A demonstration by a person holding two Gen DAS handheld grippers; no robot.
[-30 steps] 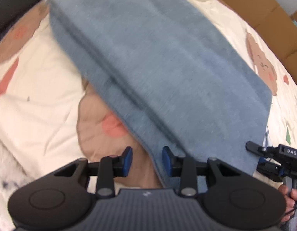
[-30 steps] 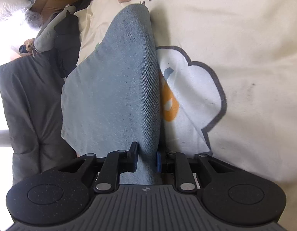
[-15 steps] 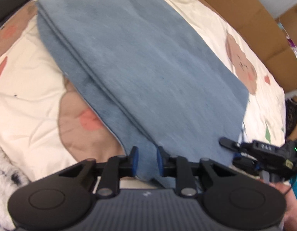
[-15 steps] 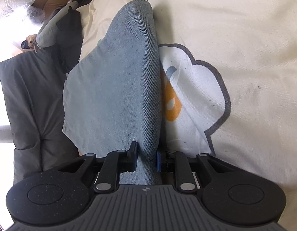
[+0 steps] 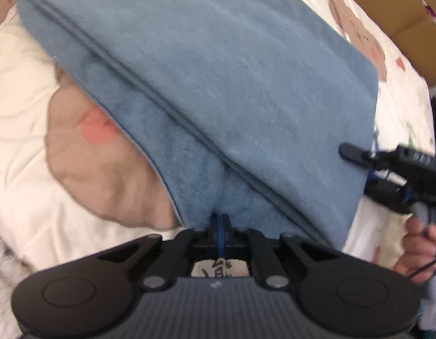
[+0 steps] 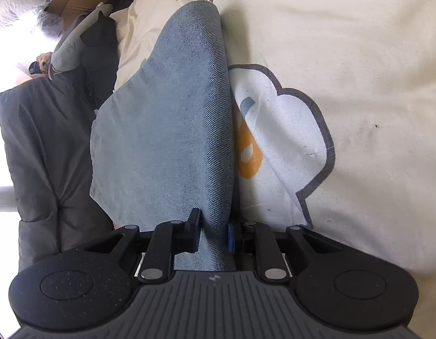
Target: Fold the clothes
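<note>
While a folded blue denim garment (image 5: 223,79) lies across a cream bedspread (image 5: 23,90) printed with cartoon bears, the left hand-held gripper (image 5: 219,221) has its two blue-padded fingers pressed together on the garment's near edge, pinching a bit of the cloth between them. Seen from the left wrist, the garment shows stacked layers, the upper layer lying diagonally over the lower. At the right of that view, the right hand-held gripper (image 5: 359,169) reaches in to the garment's right edge, with a person's hand (image 5: 421,243) wrapped around its grip. From the right wrist, that gripper's fingers (image 6: 196,231) are clamped on a rolled fold of the denim (image 6: 172,130), which rises ahead of the camera and stands up off the bedspread beside a white cloud print with an orange spot (image 6: 277,147). Dark grey quilted fabric (image 6: 40,152) sits along the left of that view, and brown cardboard (image 5: 387,14) borders the bed's far side in the left wrist view.
</note>
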